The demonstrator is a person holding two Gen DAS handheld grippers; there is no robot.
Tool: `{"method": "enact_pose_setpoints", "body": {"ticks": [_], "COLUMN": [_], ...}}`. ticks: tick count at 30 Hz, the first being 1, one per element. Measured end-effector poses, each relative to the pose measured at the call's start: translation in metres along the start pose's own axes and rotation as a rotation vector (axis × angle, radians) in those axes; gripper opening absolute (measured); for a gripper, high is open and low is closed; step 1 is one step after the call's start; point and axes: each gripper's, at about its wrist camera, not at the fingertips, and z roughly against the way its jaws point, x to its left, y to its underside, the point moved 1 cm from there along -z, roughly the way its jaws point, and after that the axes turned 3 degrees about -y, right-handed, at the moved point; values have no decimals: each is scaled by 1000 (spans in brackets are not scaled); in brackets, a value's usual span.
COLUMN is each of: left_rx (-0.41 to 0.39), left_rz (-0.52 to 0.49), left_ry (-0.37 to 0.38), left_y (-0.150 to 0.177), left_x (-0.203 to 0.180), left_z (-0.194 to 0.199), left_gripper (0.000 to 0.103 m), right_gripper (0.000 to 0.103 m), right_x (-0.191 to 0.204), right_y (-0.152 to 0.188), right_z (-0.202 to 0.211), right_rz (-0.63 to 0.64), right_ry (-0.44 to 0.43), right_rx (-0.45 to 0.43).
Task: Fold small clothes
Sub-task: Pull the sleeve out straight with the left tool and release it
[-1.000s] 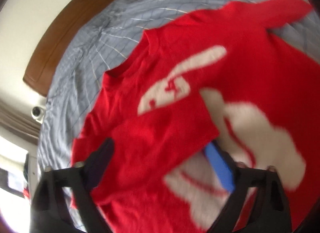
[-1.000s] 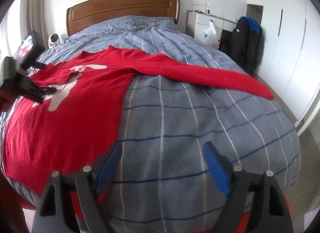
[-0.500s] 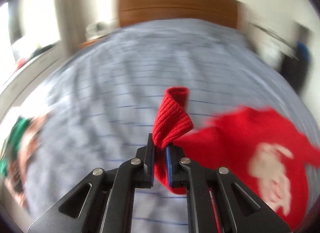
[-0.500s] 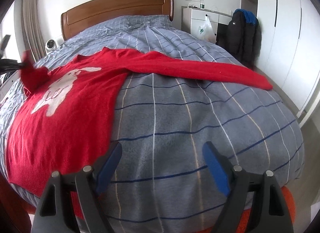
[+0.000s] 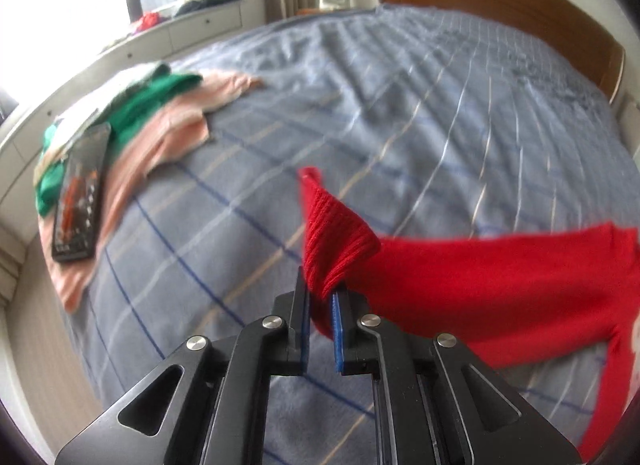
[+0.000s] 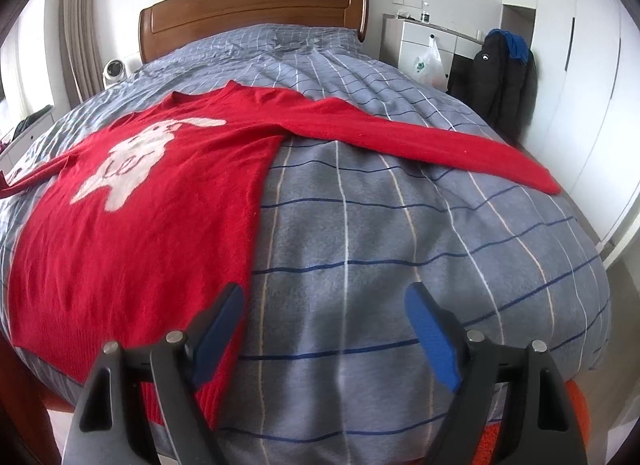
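Note:
A red sweater with a white rabbit design lies face up on the grey checked bed. Its far sleeve stretches out to the right. My left gripper is shut on the ribbed cuff of the other sleeve and holds it stretched out above the bed, away from the body. My right gripper is open and empty, low over the bed's front edge, beside the sweater's hem.
In the left wrist view, green and pink clothes and a dark flat box lie at the bed's left edge. A wooden headboard, a white nightstand and a black jacket stand at the back.
My left gripper shut on the sleeve cuff and pulled the sleeve off the sweater's front, out to the side. My right gripper stayed open and drifted slightly.

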Motion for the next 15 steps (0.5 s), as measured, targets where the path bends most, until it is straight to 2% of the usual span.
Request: {"method": "enact_pose_setpoints", "body": {"ticks": [4, 8, 10, 13, 14, 15], "left_rx": [35, 30, 48, 43, 21, -14], "left_rz": [55, 26, 28, 77, 85, 78], "left_ry": [10, -12, -19, -48, -16, 62], "left_y": [14, 15, 13, 13, 14, 17], "left_x": [13, 8, 8, 13, 14, 11], "left_z": [-7, -9, -9, 15, 28, 50], "left_gripper": [7, 8, 14, 44, 58, 66], "right_gripper": [82, 82, 82, 82, 82, 82], "right_x": [1, -3, -7, -19, -26, -35], "right_y": [1, 2, 2, -2, -4, -7], "right_z": [-4, -2, -3, -1, 2, 7], "right_rz": [4, -8, -22, -51, -64, -81], "right_ry": [-2, 2, 3, 7, 19, 37], "right_rx": [13, 8, 11, 5, -8, -26]}}
